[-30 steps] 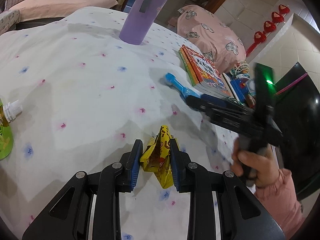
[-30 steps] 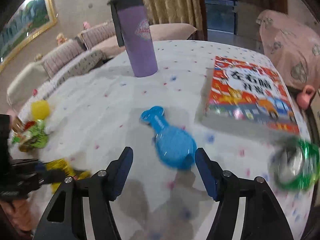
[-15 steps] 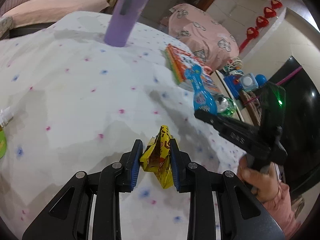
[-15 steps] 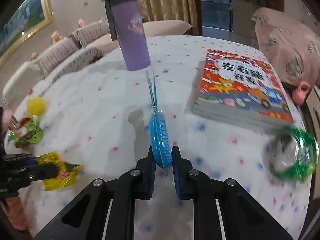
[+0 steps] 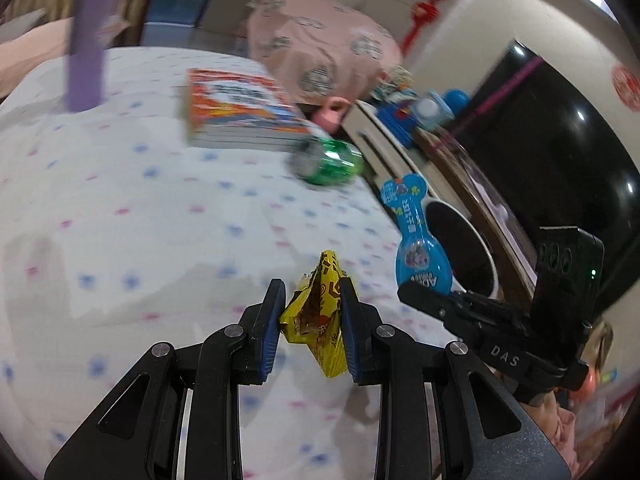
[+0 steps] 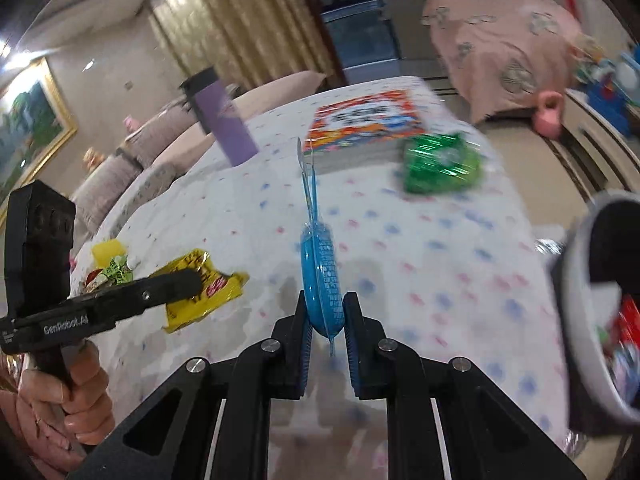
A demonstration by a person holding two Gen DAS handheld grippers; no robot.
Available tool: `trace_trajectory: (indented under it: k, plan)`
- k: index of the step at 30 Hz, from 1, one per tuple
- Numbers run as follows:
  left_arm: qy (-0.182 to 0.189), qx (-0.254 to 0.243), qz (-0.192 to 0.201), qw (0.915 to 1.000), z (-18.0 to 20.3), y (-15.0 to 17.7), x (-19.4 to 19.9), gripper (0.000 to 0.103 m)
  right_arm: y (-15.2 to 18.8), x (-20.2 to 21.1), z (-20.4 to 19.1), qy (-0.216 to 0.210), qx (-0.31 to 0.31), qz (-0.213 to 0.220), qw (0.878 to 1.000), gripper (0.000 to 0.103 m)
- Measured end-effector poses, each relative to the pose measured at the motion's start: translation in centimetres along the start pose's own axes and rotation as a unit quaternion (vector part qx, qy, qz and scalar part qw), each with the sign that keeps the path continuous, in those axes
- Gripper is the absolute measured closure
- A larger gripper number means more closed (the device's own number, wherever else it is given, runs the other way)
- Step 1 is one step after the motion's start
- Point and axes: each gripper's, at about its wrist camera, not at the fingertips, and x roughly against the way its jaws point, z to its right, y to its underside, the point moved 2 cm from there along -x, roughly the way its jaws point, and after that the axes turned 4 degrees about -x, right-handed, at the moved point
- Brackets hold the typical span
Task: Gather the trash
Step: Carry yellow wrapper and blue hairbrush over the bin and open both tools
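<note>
My left gripper is shut on a crumpled yellow snack wrapper and holds it above the white dotted tablecloth. My right gripper is shut on a blue bone-shaped plastic package, held edge-on above the table. The package also shows in the left wrist view, near a white-rimmed trash bin off the table's right edge. The bin also shows in the right wrist view, with trash inside. The wrapper also shows there.
A crushed green can lies on the table beside a stack of picture books. A purple tumbler stands at the far side. A green and yellow pouch lies near the table's left edge. A black TV stands at right.
Both grippers have swung to the right towards the bin, each carrying its piece of trash. The bin has come into view in both wrist views.
</note>
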Motion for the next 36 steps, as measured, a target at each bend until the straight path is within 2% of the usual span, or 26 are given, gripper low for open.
trace_trajectory:
  k: [8, 19, 26, 36]
  plan:
    - [0.023, -0.078, -0.008, 0.9966, 8.0, -0.4, -2.2, 0.078, 2.4, 6.5, 5.3, 0.037, -0.062, 0.041, 0.997, 0.088]
    - [0.032, -0.129, -0.012, 0.9911, 14.5, -1.1, -4.6, 0.078, 3.7, 12.2, 11.7, 0.082, -0.107, 0.082, 0.988, 0.088]
    - [0.031, -0.152, -0.014, 0.9879, 17.4, -1.8, -6.7, 0.078, 3.8, 13.5, 14.3, 0.098, -0.122, 0.088, 0.984, 0.088]
    - [0.026, -0.165, -0.018, 0.9858, 19.7, -3.7, -10.2, 0.078, 2.5, 13.0, 17.5, 0.108, -0.141, 0.08, 0.981, 0.088]
